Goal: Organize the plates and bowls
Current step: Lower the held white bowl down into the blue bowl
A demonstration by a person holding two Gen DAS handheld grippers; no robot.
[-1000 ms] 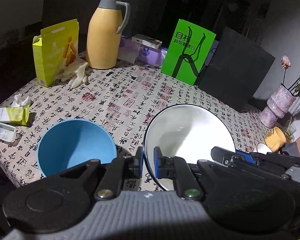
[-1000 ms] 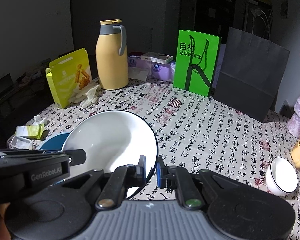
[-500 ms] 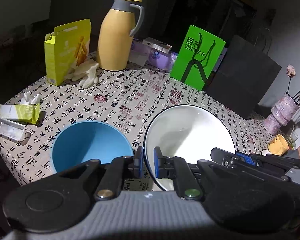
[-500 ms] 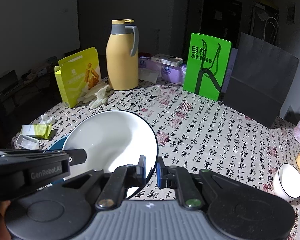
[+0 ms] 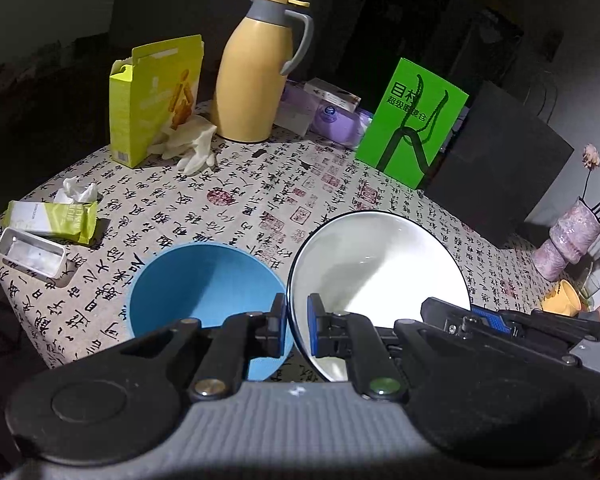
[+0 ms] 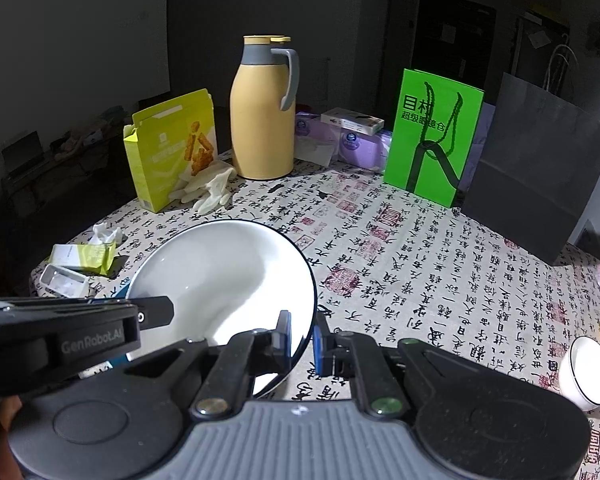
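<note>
A: What is each gripper doing?

B: The left gripper [image 5: 297,330] pinches the near left rim of the large white bowl [image 5: 380,268], its two pads pressed on either side of the black-edged rim. The right gripper [image 6: 301,338] pinches the same bowl's rim on the opposite side.

A: So both hold one bowl?

B: Yes. The white bowl hangs tilted between them, above the bench [image 6: 420,248] with its calligraphy-print cloth.

A: Where are the other dishes?

B: A blue bowl [image 5: 204,288] sits on the bench just left of the white one; in the left wrist view their rims look nearly touching, but I cannot tell whether they do. A small white bowl [image 6: 586,372] with a dark rim sits well apart at the right edge of the right wrist view.

A: Anything else on the bench?

B: At the back, a yellow thermos jug [image 6: 262,108], an opened yellow-green box [image 6: 172,144] with pale gloves [image 6: 208,188] beside it, a green paper bag [image 6: 434,136], a dark paper bag [image 6: 536,184] and purple packs [image 6: 352,142]. Near the left edge lie a tissue packet [image 5: 52,216] and a clear plastic tray [image 5: 32,252].
</note>
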